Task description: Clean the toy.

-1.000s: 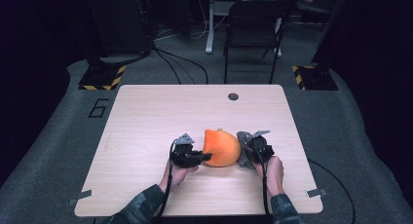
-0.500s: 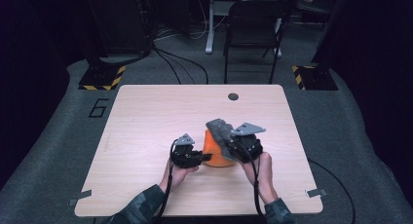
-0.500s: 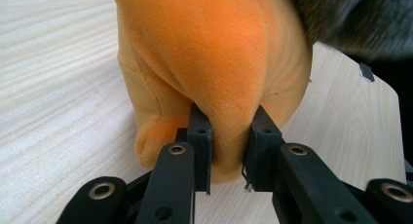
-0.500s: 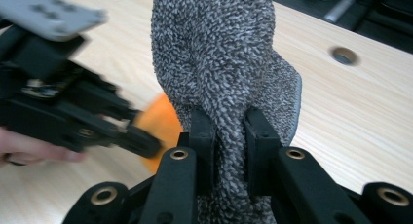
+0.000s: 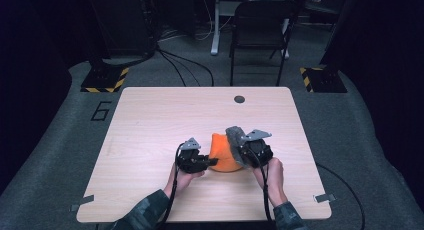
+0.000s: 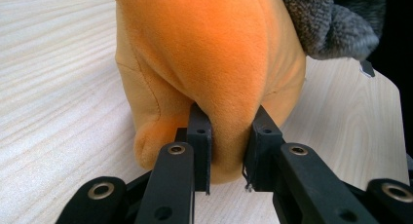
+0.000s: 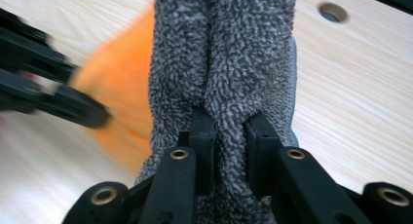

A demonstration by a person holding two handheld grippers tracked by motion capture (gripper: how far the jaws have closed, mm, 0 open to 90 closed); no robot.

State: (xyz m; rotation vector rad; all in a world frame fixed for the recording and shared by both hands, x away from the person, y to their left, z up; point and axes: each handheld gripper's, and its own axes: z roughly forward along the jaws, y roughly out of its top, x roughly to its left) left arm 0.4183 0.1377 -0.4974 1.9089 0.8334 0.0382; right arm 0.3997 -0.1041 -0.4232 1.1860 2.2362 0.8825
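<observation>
Your right gripper (image 5: 241, 151) has risen since a second ago, peeling the grey fleecy layer (image 5: 235, 139) up off the orange plush piece (image 5: 222, 152), which then lay as a low rounded mound between your two grippers and now stands taller, with a peaked top. Your left gripper (image 5: 206, 162) has stayed where it was. Nearest you, in the right gripper view, the jaws are clenched on a thick fold of the grey fleecy layer (image 7: 229, 78), with the pile bulging out on both sides of the pads. In the left gripper view, the jaws pinch a fold at the lower edge of the orange plush piece (image 6: 209, 63), which rests on the table (image 6: 53, 87) just in front of them. The grey layer (image 6: 331, 24) hangs at its upper right corner. Farther off on the wooden table (image 5: 165, 115), a small round hole (image 5: 239, 99) sits near the far edge, and beyond it a dark chair (image 5: 260, 25) stands on the floor.
</observation>
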